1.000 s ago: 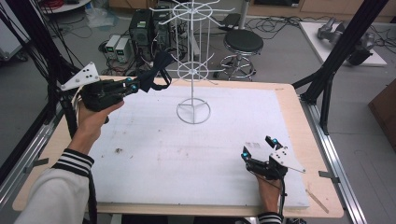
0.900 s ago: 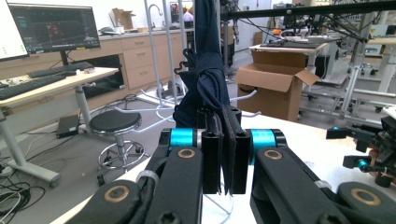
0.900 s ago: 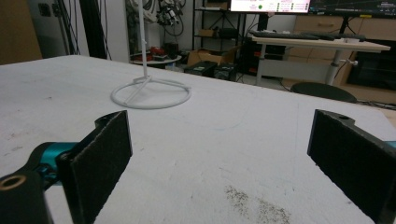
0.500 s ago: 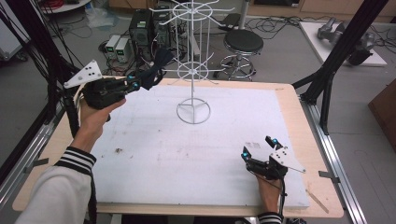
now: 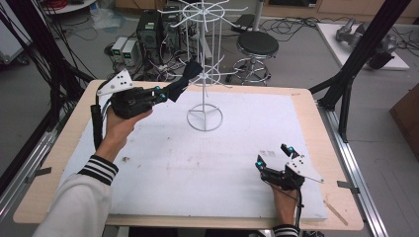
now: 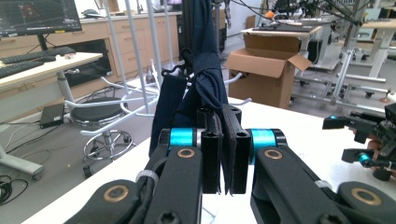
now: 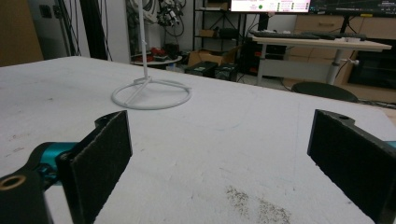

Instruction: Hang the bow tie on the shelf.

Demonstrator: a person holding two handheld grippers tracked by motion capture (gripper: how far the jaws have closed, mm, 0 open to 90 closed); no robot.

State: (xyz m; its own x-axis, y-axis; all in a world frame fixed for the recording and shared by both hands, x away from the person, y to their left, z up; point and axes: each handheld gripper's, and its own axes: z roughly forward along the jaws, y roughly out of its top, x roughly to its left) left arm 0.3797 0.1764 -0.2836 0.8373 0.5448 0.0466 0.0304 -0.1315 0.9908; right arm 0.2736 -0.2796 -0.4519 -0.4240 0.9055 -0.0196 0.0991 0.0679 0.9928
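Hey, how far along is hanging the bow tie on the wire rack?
Done: the left gripper is shut on the dark blue bow tie and holds it up beside the white wire rack. In hand: bringing it to a hook. Left: hooking and releasing it. The right gripper rests open on the table.

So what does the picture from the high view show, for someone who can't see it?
A person's left gripper holds a dark blue bow tie up beside a white wire rack standing on a white table. The right gripper rests open on the table, near the front right corner.
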